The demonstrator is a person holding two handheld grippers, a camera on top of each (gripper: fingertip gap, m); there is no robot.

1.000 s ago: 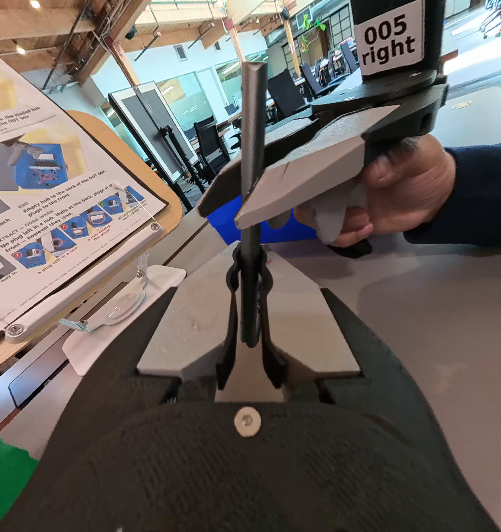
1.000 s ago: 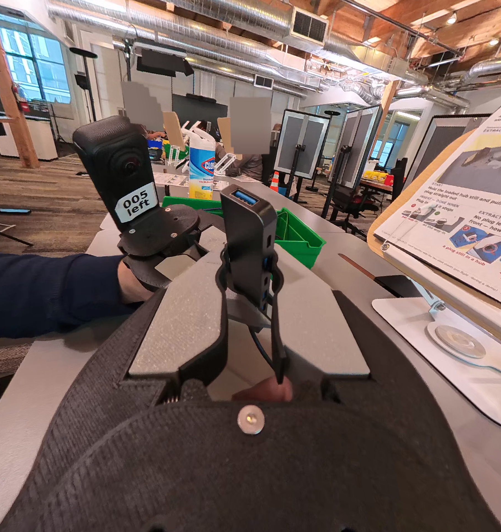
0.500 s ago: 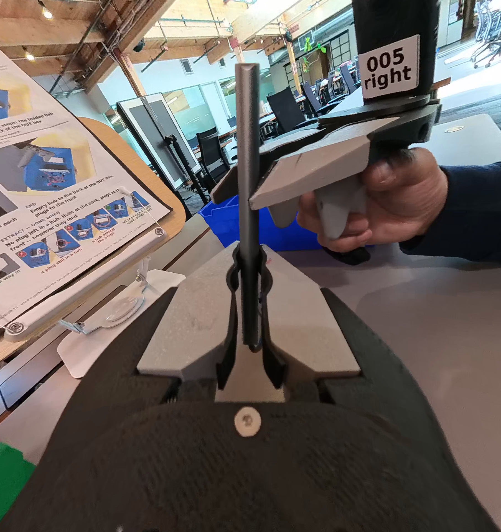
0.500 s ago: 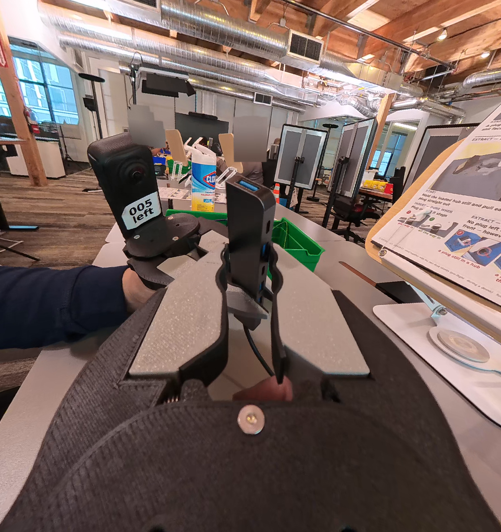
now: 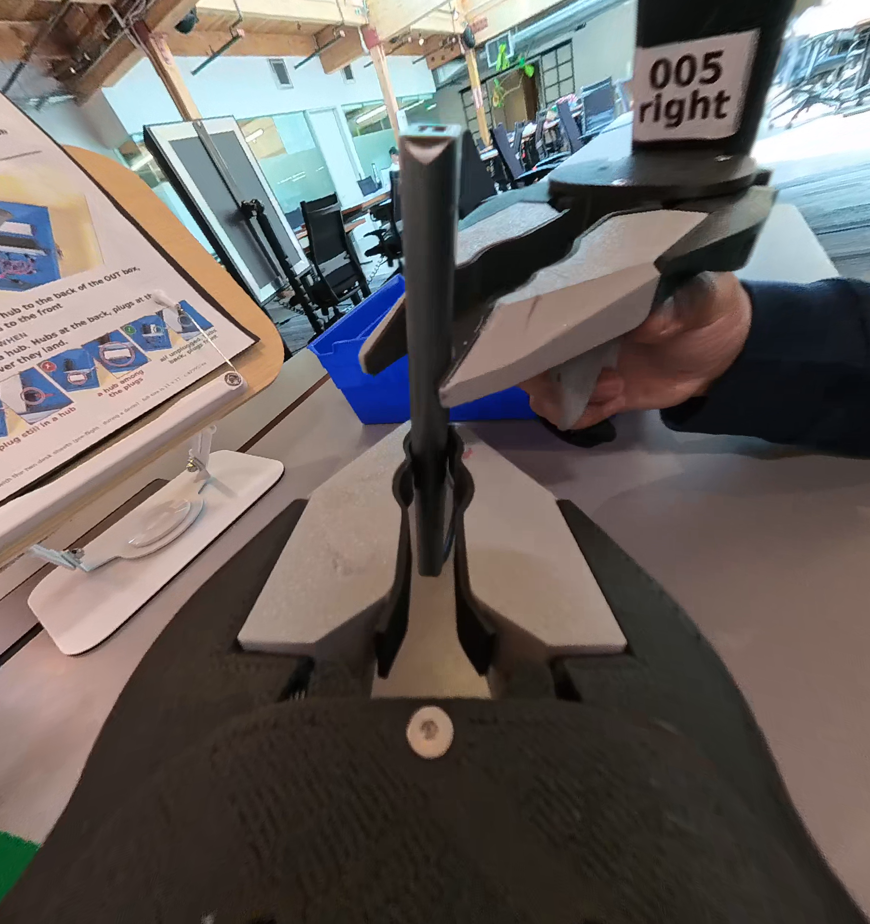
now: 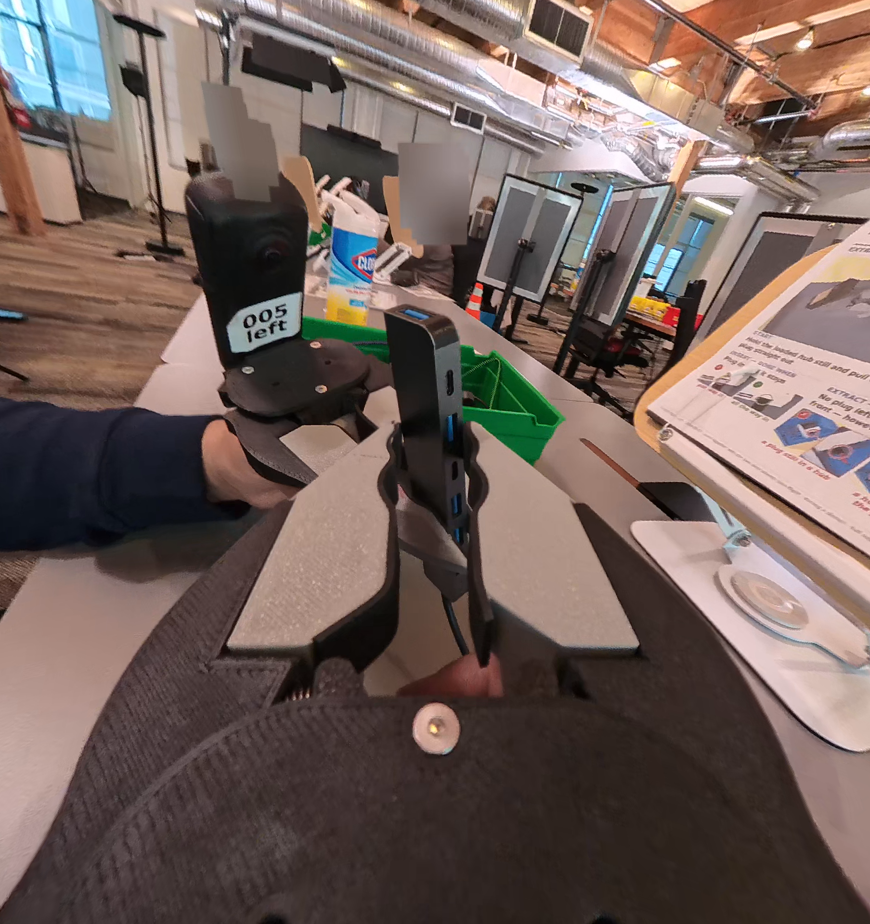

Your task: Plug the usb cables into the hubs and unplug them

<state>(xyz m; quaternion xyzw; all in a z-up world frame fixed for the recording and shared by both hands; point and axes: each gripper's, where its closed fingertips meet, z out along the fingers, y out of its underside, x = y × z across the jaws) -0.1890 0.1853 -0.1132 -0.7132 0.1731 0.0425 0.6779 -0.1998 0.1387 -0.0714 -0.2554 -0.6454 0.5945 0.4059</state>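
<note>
Now our left gripper point(image 5: 430, 450) and right gripper point(image 6: 433, 440) both clench the dark hub point(image 5: 428, 300), upright above the grey table point(image 5: 723, 575). It has tipped slightly since a second ago, baring empty side ports, so unplugging looks done. White stickers point(image 5: 683, 85) mark both grippers, and a printed sheet point(image 5: 72, 300) stands along one table edge.

The left claw point(image 5: 430, 465) is squeezed tight on a thin dark hub point(image 5: 430, 320) that stands up straight. The right claw point(image 6: 433, 460) comes in from the side and pinches the same hub too. A hand point(image 5: 668, 355) in a dark blue sleeve point(image 5: 793, 370) grips the right claw's handle.
</note>
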